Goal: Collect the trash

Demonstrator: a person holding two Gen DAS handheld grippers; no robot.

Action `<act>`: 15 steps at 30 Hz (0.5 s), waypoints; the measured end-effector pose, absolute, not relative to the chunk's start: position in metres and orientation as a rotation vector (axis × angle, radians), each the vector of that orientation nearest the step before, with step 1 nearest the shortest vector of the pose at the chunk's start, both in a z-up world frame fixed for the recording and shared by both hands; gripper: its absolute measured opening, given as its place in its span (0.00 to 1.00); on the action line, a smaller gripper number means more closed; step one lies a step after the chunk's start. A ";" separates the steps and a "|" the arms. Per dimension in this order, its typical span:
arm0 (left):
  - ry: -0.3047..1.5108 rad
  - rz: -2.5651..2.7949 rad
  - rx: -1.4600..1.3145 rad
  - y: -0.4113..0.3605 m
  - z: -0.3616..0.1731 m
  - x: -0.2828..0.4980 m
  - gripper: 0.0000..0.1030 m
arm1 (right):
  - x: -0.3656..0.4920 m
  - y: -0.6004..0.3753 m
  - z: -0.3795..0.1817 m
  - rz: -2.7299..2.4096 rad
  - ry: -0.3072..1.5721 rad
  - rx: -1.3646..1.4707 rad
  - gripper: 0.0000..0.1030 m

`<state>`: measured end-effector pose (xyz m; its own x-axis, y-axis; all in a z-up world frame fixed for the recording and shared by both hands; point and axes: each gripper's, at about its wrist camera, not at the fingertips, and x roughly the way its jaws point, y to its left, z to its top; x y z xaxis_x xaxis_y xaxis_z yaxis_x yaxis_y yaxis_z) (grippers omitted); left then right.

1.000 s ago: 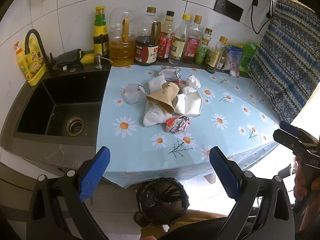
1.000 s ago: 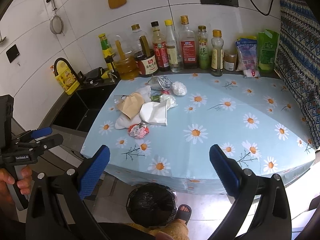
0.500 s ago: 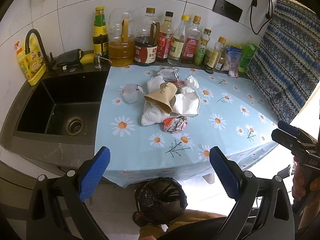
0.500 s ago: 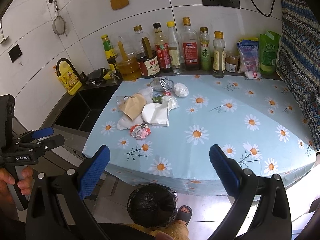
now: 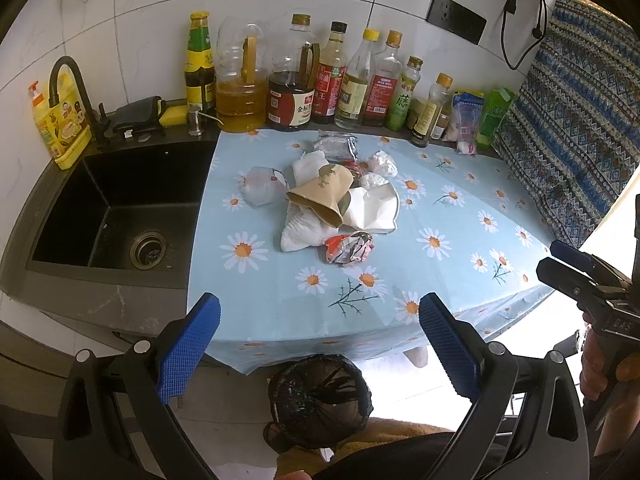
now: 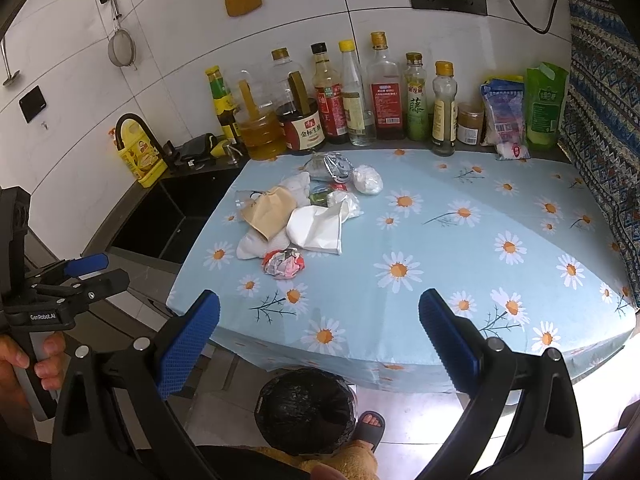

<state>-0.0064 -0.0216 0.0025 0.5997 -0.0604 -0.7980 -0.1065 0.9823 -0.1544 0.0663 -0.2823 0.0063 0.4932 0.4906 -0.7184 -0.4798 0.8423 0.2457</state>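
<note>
Daisy tablecloth (image 5: 440, 216) ahead, left hand-held gripper (image 5: 320, 338) and right hand-held gripper (image 6: 320, 336) both level, jaws apart, empty.

bright daylight w/ blown-out glare lower right, sharp center, heavy fisheye warp & dark vignette at edges.

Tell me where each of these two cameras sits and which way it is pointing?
Left wrist: on the left gripper, facing the sink and trash pile; its open blue fingers and the right gripper show.
Right wrist: on the right gripper, facing the daisy tablecloth; its open fingers, the left gripper, a sandalled foot show.
Shared: pile, bottles, black-lined bin.
</note>
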 end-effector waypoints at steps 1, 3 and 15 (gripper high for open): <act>0.926 0.027 -0.192 -0.023 0.003 -0.009 0.94 | 0.066 -0.282 0.006 0.590 0.875 0.015 0.96; 0.929 0.029 -0.189 -0.021 0.000 -0.005 0.94 | 0.068 -0.281 0.005 0.590 0.876 0.017 0.96; 0.943 0.033 -0.217 -0.015 -0.003 0.010 0.94 | 0.083 -0.279 -0.004 0.601 0.903 0.023 0.96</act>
